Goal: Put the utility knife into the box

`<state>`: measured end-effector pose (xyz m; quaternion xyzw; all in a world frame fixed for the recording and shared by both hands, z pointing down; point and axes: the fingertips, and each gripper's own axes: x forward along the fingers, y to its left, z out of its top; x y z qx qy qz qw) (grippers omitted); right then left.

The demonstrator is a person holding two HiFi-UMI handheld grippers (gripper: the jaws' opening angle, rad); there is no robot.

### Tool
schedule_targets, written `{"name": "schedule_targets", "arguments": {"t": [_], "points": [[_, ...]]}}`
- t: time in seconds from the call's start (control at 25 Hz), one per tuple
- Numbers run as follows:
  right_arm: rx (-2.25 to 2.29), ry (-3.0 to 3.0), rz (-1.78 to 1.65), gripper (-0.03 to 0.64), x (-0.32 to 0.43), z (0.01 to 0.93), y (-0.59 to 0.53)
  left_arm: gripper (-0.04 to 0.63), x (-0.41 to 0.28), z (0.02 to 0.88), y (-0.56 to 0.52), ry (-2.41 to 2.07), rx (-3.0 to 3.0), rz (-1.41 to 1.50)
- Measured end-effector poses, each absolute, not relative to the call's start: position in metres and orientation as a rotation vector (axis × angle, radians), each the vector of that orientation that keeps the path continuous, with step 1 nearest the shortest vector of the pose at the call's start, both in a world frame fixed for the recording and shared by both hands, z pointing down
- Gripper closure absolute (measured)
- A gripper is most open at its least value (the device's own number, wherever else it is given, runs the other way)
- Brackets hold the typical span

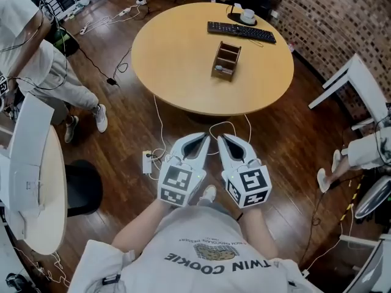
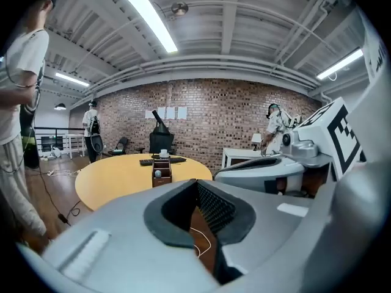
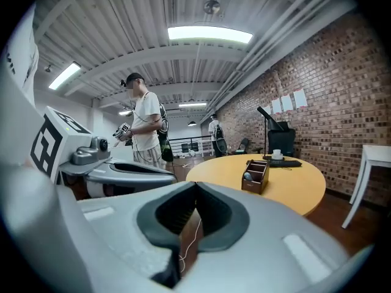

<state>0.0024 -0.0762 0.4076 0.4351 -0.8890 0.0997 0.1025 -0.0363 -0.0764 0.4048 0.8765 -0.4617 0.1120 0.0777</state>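
**Knife:** not identifiable in any view. A small rounded grey object (image 3: 247, 176) shows in the compartment of the box nearest the jaws; whether it belongs to the knife cannot be told.

**Box** (image 1: 226, 60): wooden, divided, upright on the table (image 1: 177, 60). It stands ahead of both jaw pairs and well apart from them, a little left of the left pair's line and right of the right pair's.

**Left gripper** (image 1: 204, 138): jaws closed tip to tip, nothing between them.

**Right gripper** (image 1: 223, 138): jaws likewise closed and empty, just beside the left.

**Beyond the box:** keyboard (image 1: 241, 32) and cup (image 1: 248, 16).

**Step, as judged:** either locating the knife, or nothing left to carry.

**Handling advice:**
- Find the knife before advancing.
- Open one pair of jaws well clear of it.
- Close across the handle's narrow width.
- Bring it over a free compartment and lower it end first.
- Keep the other jaws ready against the box wall, since it looks light enough to tip.
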Motion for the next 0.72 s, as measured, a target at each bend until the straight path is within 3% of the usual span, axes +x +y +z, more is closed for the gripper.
{"name": "schedule_targets", "arguments": {"t": [0.72], "points": [[1.425, -2.550, 0.232, 0.614, -0.028, 0.392, 0.014, 0.588, -0.076, 0.391, 0.006, -1.376, 2.656, 0.242]]}}
